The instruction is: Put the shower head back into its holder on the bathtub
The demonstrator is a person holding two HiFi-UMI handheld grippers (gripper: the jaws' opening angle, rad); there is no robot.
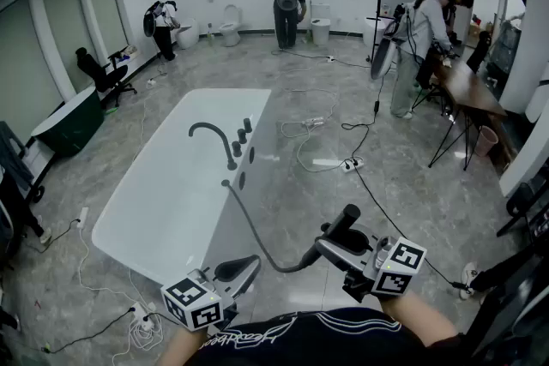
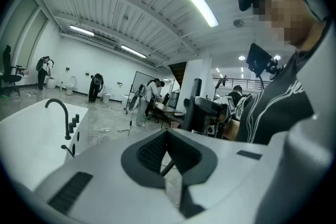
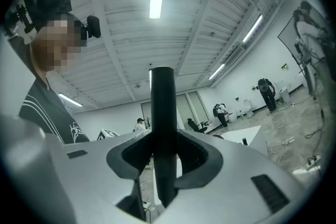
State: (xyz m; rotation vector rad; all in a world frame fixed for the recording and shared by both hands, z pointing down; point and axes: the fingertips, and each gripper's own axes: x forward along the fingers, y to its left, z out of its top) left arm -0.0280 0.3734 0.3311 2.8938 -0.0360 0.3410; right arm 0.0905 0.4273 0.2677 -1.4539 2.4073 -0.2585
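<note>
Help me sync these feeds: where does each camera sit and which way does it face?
Head view: on the person's head, steeply down at the bathtub; shows forearms, left gripper, right gripper.
Left gripper view: on that gripper, along its shut jaws towards the faucet; shows the torso.
Right gripper view: on that gripper, up along the clamped shower head at the ceiling; shows the torso.
Shared: all three show the bathtub.

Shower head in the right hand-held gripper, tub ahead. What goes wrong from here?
1. The hose sags in a loop by the shut left hand-held gripper; it may snag there.
2. The right hand-held gripper clamps the shower head on its round handle; it might twist.
3. Cables lie on the floor beside the bathtub: trip hazard.
</note>
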